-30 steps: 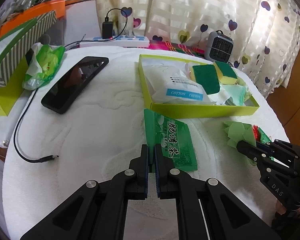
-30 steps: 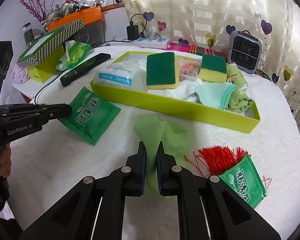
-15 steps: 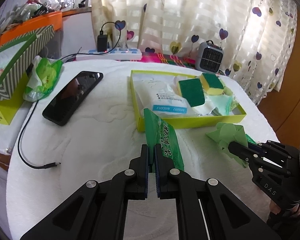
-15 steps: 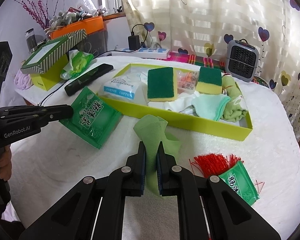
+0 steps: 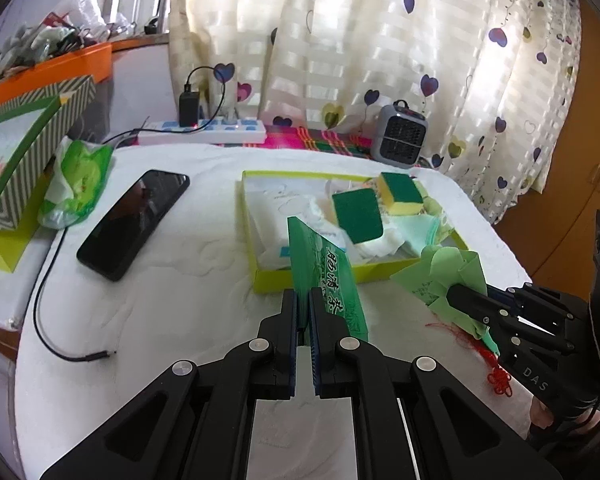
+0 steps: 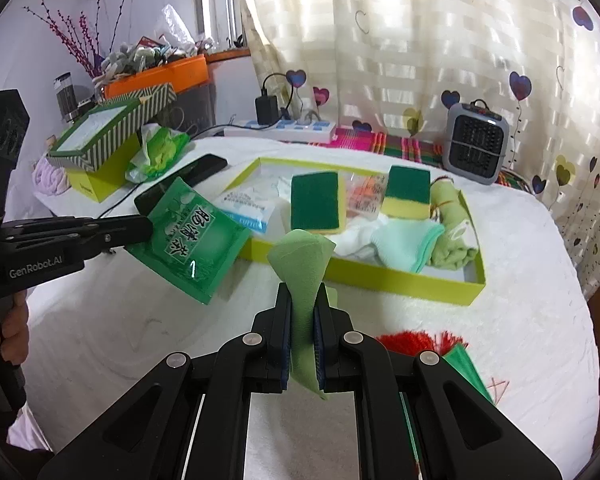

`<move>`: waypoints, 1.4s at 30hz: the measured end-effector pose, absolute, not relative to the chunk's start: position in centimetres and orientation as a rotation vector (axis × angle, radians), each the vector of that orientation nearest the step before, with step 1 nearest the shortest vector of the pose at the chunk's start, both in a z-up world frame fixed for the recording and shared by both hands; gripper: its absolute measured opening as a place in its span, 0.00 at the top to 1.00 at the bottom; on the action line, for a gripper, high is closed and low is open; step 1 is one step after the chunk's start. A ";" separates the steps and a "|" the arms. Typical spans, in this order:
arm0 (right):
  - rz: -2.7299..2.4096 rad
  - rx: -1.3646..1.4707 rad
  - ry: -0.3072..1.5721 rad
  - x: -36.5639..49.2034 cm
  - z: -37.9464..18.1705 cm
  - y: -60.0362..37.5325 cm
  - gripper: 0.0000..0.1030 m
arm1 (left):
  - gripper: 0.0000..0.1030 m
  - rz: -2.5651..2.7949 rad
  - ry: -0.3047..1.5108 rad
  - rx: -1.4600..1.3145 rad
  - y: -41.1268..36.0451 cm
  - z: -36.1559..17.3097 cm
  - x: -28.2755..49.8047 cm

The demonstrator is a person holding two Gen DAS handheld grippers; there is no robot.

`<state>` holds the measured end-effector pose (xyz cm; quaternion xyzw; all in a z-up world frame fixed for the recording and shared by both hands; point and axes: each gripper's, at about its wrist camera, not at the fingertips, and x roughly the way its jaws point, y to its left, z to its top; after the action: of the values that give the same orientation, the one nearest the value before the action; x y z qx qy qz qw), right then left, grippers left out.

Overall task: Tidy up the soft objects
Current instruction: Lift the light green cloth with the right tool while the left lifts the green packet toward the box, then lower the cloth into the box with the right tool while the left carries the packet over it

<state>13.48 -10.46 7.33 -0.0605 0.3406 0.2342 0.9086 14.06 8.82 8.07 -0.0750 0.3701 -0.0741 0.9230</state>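
My left gripper (image 5: pixel 303 300) is shut on the edge of a dark green packet (image 5: pixel 324 268) with white characters, held up off the white table; the same packet (image 6: pixel 194 236) shows at the left gripper's tip in the right wrist view. My right gripper (image 6: pixel 303 296) is shut on a light green cloth (image 6: pixel 302 264), also lifted; that cloth (image 5: pixel 448 268) appears at the right in the left wrist view. Just beyond both lies a yellow-green tray (image 6: pixel 400 280) (image 5: pixel 260 276) holding two green-and-yellow sponges (image 6: pixel 315 206), a cotton pack, a mint cloth and an olive cloth.
A black phone (image 5: pixel 134 222) and a loose cable (image 5: pixel 48 320) lie left of the tray. A striped box (image 5: pixel 16 156) and a green plastic bag (image 5: pixel 78 180) stand far left. A red tassel (image 6: pixel 416 340) with another green packet lies near right. A small grey heater (image 6: pixel 478 148) stands behind.
Both grippers rose with their loads: the packet left the table and now hangs before the tray, and the cloth lifted clear of the tassel. The tray looks farther off.
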 end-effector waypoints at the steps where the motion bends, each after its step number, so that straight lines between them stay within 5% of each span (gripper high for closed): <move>1: 0.489 -0.118 0.700 13.5 7.5 -10.5 0.91 | 0.95 -0.156 0.756 -0.154 8.7 8.3 14.2; 42: 0.452 0.005 0.630 17.3 12.0 -13.9 0.91 | 0.95 -0.184 0.688 -0.135 7.5 11.7 19.2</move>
<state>17.31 -13.91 11.96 0.0025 0.3073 0.2202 0.9258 19.25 7.53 11.70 -0.0658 0.3365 -0.0901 0.9350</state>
